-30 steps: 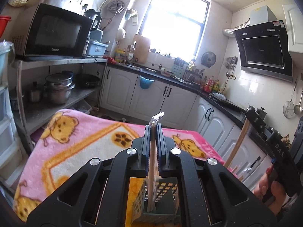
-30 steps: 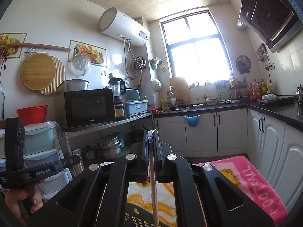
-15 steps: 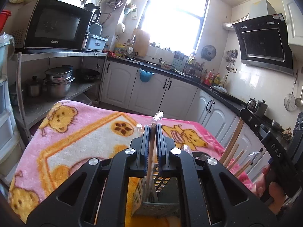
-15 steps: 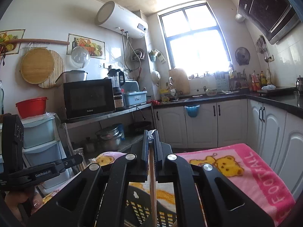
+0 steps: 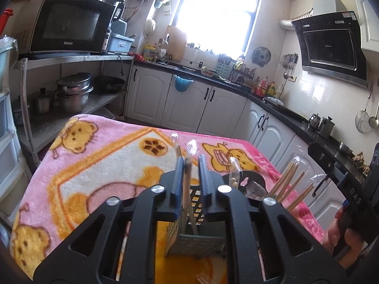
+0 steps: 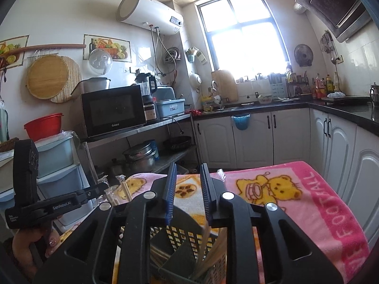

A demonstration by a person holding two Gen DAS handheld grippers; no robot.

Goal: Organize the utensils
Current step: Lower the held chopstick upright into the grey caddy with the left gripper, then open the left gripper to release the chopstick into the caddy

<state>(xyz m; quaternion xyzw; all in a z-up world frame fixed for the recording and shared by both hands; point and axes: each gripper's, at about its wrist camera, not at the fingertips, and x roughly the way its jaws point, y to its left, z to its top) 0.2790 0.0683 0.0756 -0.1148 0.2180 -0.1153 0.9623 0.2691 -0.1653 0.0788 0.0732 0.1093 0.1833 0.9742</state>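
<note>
A dark perforated utensil holder [image 5: 189, 232] stands on the pink bear blanket [image 5: 94, 161], right below both grippers; it also shows in the right wrist view [image 6: 187, 246]. My left gripper [image 5: 190, 163] is open, and a wrapped wooden chopstick [image 5: 186, 189] stands loose between its fingers, reaching down into the holder. My right gripper [image 6: 188, 172] is open and empty above the holder, where chopsticks [image 6: 206, 241] lean inside. More chopsticks [image 5: 289, 182] stick up at the right of the left wrist view.
The blanket-covered table [image 6: 319, 208] is edged by white cabinets [image 6: 260, 137]. A metal shelf with pots [image 5: 73, 92] and a microwave [image 5: 68, 23] stands to the left. Plastic drawers [image 6: 59, 165] are near the left hand.
Both grippers opened. The chopstick in each was let go and dropped into the holder. Both grippers tilted down toward the table.
</note>
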